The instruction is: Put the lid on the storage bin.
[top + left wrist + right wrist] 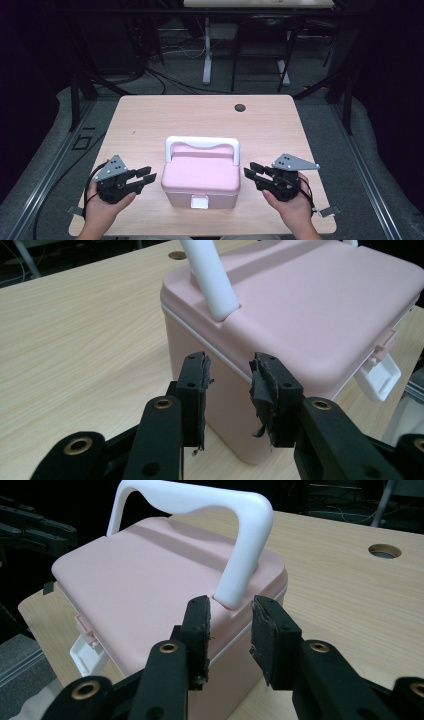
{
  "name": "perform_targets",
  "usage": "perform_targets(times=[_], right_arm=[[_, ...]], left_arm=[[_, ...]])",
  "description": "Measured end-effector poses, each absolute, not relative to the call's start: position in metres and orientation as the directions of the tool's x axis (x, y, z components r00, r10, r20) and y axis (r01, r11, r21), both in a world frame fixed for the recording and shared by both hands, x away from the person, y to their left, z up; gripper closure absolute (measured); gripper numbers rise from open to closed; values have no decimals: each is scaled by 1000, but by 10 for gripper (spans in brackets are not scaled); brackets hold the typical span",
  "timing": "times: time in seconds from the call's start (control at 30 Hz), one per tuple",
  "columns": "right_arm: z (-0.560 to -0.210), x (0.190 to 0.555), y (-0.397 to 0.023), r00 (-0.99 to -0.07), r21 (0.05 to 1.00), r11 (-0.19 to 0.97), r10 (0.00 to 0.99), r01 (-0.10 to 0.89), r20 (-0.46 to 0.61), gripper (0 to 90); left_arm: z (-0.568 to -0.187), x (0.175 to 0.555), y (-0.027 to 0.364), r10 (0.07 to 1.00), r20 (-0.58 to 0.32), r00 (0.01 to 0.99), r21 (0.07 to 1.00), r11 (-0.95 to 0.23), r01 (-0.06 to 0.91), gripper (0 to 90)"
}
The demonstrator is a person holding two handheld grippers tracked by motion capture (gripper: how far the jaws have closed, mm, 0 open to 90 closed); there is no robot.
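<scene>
A pink lidded box (201, 175) with a white carry handle (202, 144) standing upright and a white front latch (199, 202) sits near the front middle of the wooden table (150, 120). My left gripper (147, 175) hovers just left of the box, open, with nothing between its jaws. In the left gripper view, the left gripper (230, 370) faces the box's side corner (310, 305). My right gripper (251, 170) is just right of the box, also open and empty. In the right gripper view, the right gripper (231, 612) points at the handle's near post (245, 545).
A round cable hole (240, 107) lies at the table's far side. Bare tabletop stretches behind the box. Beyond the table stand a white desk leg (206, 50) and dark frames, with cables on the floor.
</scene>
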State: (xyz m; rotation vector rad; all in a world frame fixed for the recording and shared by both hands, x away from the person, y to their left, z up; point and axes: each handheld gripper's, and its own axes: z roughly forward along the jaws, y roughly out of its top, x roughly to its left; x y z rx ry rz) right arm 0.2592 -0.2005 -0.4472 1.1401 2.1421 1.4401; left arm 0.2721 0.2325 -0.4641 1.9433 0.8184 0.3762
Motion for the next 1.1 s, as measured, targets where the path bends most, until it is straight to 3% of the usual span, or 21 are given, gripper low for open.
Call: perform_targets(times=[0.47,1.1], right_arm=[[-447,267,-209,-609,887,154,776,435,164,664],[-457,278,-223,-526,894,149,844,423,109,579]], left_arm=[[-458,282,231,694,-77,716,881,-290,375,646],[-472,303,254,774,-113,623,877,-217,429,536]])
